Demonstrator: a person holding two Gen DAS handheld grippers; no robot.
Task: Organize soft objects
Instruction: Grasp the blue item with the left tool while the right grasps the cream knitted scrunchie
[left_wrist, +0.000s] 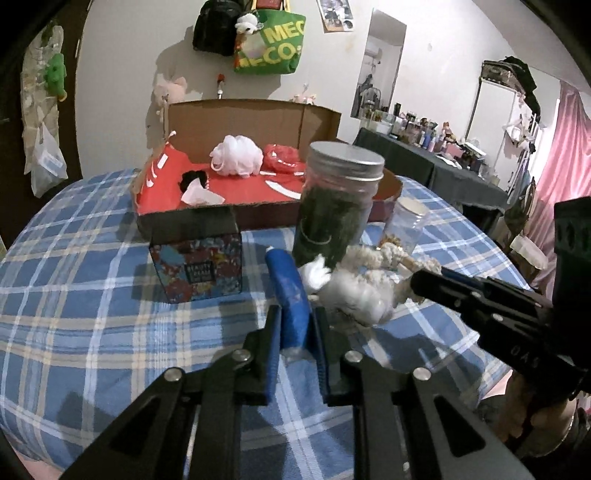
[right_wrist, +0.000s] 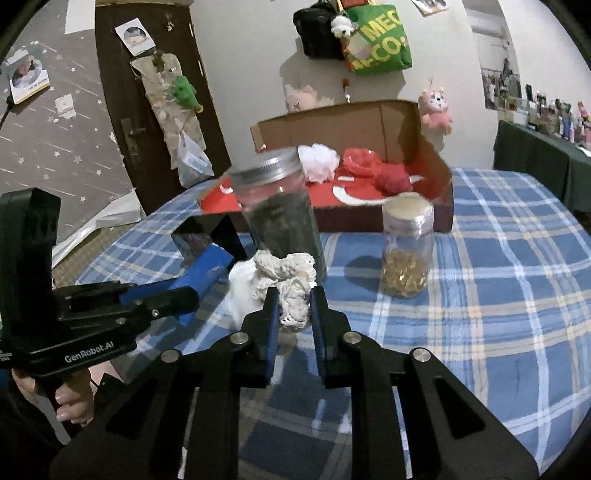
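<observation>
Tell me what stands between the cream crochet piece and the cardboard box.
In the right wrist view, the tall dark-filled jar stands between the cream crochet piece and the cardboard box.

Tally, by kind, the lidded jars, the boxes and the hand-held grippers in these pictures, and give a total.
Lidded jars: 2, the tall jar and the small jar.
Boxes: 2, the cardboard box and the patterned box.
Hand-held grippers: 2, the left hand-held gripper, shut on the blue item, and the right hand-held gripper, shut on the cream knitted piece.
Total: 6.
</observation>
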